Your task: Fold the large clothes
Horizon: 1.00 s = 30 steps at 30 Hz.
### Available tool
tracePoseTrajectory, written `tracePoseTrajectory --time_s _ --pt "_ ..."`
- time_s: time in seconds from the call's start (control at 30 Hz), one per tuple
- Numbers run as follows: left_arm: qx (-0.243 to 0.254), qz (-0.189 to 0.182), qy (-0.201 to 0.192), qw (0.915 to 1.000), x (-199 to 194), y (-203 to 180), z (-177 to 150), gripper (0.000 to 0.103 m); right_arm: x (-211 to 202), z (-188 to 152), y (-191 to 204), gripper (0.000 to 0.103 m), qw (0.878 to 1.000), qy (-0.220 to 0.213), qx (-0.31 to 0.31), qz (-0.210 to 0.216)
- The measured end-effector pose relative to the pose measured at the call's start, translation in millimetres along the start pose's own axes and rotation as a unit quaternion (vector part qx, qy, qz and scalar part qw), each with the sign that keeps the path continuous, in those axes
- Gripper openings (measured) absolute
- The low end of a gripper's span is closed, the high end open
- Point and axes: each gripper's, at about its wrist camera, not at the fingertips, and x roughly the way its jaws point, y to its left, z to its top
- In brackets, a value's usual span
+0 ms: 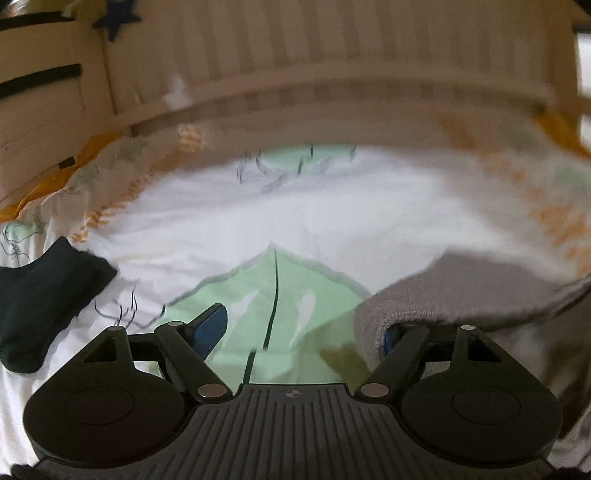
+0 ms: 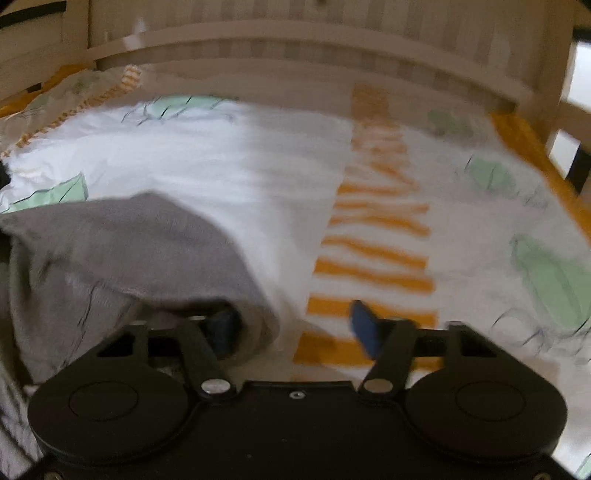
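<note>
White duvet (image 1: 314,206) spread across the bed, printed with pale green leaves (image 1: 273,295) and thin dark line sketches. Band of orange stripes (image 2: 376,236) running up the cover toward the far end, blurred in the right wrist view. Mustard-yellow sheet (image 2: 524,140) peeking out along the edges. Slatted wooden headboard (image 1: 332,48) of pale timber standing at the back, rails upright. At far left, pale wooden drawers (image 1: 40,110) with dark slots. Dark blue star shape (image 1: 114,18) up in the top left corner, soft and out of focus. Bright window light (image 2: 581,74) at far right.
</note>
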Motion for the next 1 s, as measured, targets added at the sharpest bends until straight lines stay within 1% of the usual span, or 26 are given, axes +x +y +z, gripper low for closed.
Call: tracePoseTrajectory --time_s 0.07,0.1,0.13,0.17,0.2,0.23,0.27,0.33,0.37,0.4,0.5,0.6,0.67,0.7,0.83,0.9,0.97,1.0 --pt "-0.01 -0.017 -0.038 0.9991 -17 7 1 0.078 -25 6 -9 0.061 0.998 -0.06 0.026 -0.001" --pt "-0.001 -0.022 -0.047 0.9986 -22 7 -2 0.078 -35 6 -13 0.062 0.996 -0.081 0.033 0.001" --pt "0.018 -0.023 -0.047 0.9985 -25 6 -7 0.078 -42 4 -16 0.062 0.995 -0.092 0.037 0.008" --pt "0.037 -0.025 -0.037 0.9983 -21 3 -12 0.078 -44 1 -18 0.063 0.995 -0.091 0.035 0.015" --pt "0.063 -0.029 -0.016 0.9974 -15 1 -19 0.078 -42 -4 -20 0.066 0.996 -0.077 0.03 0.02" --pt "0.084 -0.03 0.007 0.996 -7 -1 -27 0.078 -34 -11 -21 0.066 0.998 -0.049 0.022 0.024" --pt "0.102 -0.033 0.041 0.9934 3 -2 -37 0.078 -25 -19 -23 0.066 0.999 -0.02 0.013 0.03" --pt "0.108 -0.05 0.099 0.9879 19 1 -50 0.078 -8 -36 -24 0.066 0.999 0.033 -0.002 0.039" --pt "0.101 -0.063 0.12 0.9857 23 4 -55 0.079 -3 -43 -24 0.065 0.998 0.055 -0.007 0.043" --pt "0.093 -0.07 0.121 0.9857 23 7 -57 0.079 -1 -48 -26 0.065 0.997 0.063 -0.004 0.049" --pt "0.093 -0.091 0.119 0.9843 21 11 -50 0.078 -8 -47 -30 0.066 0.996 0.059 0.006 0.062" --pt "0.095 -0.122 0.099 0.9831 13 19 -39 0.078 -13 -43 -32 0.068 0.996 0.058 -0.012 0.069" --pt "0.096 -0.149 0.096 0.9793 10 22 -33 0.078 -17 -40 -31 0.069 0.995 0.057 -0.021 0.074" --pt "0.102 -0.156 0.098 0.9777 9 21 -32 0.078 -18 -42 -34 0.069 0.995 0.059 -0.021 0.076" --pt "0.143 -0.153 0.101 0.9726 8 14 -42 0.078 -13 -47 -35 0.069 0.994 0.078 -0.012 0.081" --pt "0.156 -0.143 0.104 0.9717 10 10 -50 0.078 -11 -51 -37 0.069 0.993 0.083 0.002 0.087" --pt "0.187 -0.124 0.086 0.9708 5 7 -59 0.078 -11 -52 -42 0.07 0.991 0.08 0.022 0.102" --pt "0.204 -0.123 0.073 0.9685 3 4 -60 0.078 -13 -53 -45 0.07 0.991 0.076 0.028 0.111"
